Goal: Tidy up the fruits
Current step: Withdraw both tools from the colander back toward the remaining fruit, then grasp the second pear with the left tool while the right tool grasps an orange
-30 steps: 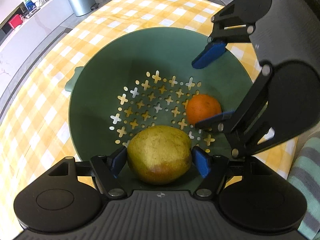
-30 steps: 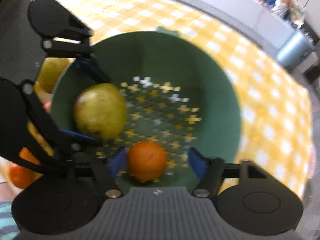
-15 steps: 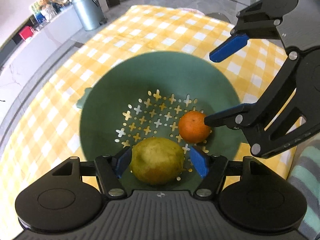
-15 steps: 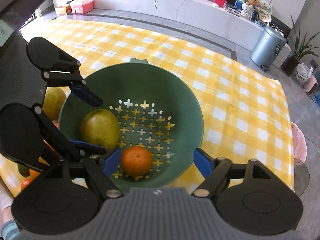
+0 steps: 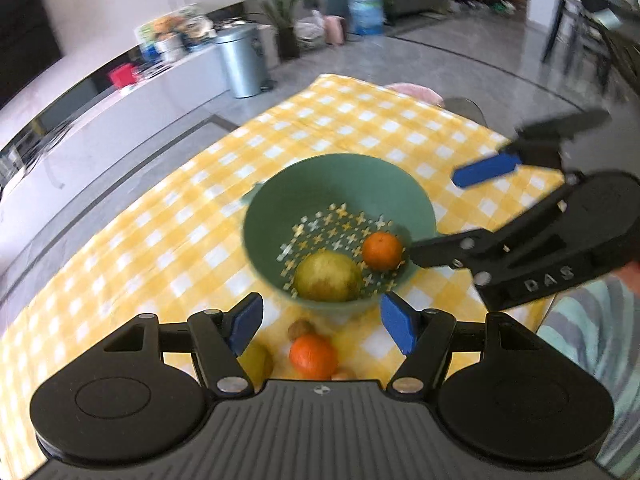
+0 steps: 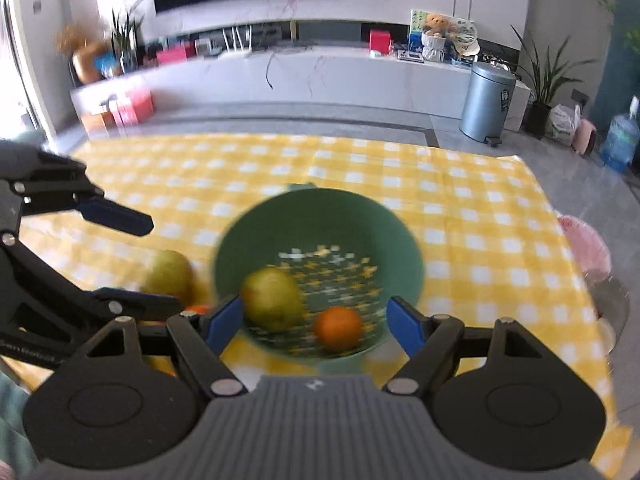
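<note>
I find two fruits delivered: a pear (image 5: pixel 327 277) and an orange (image 5: pixel 382 251) lie in the green colander (image 5: pixel 280 196), which stands near the table's (image 5: pixel 140 240) near edge. Both tools are empty. My left gripper (image 5: pixel 320 322) has its fingers spread, nothing between them; my right gripper (image 6: pixel 314 322) likewise. Outstanding on the checked cloth by the near edge: a second orange (image 5: pixel 313 356), a second pear (image 6: pixel 169 276), a small brown fruit (image 5: pixel 301 328). I judge the job under half done, with possibly more fruit hidden
</note>
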A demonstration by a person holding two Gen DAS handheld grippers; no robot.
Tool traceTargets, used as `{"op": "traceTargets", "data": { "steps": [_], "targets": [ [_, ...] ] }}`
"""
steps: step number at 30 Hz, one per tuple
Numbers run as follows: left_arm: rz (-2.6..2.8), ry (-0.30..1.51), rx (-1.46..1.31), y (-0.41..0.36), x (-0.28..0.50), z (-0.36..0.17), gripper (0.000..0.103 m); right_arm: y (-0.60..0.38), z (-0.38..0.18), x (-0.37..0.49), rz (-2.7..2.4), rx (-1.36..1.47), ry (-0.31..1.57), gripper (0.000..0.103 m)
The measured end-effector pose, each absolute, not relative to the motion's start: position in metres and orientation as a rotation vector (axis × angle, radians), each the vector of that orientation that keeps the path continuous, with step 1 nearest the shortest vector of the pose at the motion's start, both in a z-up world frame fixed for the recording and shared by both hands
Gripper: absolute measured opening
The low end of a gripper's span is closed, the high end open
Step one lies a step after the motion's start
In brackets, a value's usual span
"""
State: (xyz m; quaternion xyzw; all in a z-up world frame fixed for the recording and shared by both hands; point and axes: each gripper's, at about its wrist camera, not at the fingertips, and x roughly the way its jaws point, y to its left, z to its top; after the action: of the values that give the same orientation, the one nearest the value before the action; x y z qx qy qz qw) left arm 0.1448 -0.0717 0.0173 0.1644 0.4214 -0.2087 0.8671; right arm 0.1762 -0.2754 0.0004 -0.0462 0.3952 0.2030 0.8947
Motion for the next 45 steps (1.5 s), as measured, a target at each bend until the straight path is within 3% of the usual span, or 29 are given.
{"op": "traceTargets", "data": {
  "steps": [6, 17, 27, 38, 45],
  "targets": [
    [-0.297, 0.839, 0.257, -0.036, 0.107, 0.017, 0.079, -0.257, -0.004, 0.126, 0.419, 0.033, 0.753, 0.076],
    [-0.245, 0.741, 0.183, 0.007, 0.066, -0.008, 0.079, -0.224, -0.053, 0.085, 0.354, 0.203, 0.724, 0.065],
    [-0.261, 0.748, 0.101, 0.024, 0.087, -0.04, 0.079, -0.203, -0.08, 0.115, 0.364, 0.183, 0.761, 0.058],
    [-0.233, 0.784, -0.066, 0.049, 0.131, -0.069, 0.081, -0.183, -0.107, 0.151, 0.358, 0.201, 0.821, 0.043],
    [-0.241, 0.819, -0.15, 0.059, 0.143, -0.081, 0.082, -0.176, -0.112, 0.157, 0.368, 0.199, 0.794, 0.041]
  ]
}}
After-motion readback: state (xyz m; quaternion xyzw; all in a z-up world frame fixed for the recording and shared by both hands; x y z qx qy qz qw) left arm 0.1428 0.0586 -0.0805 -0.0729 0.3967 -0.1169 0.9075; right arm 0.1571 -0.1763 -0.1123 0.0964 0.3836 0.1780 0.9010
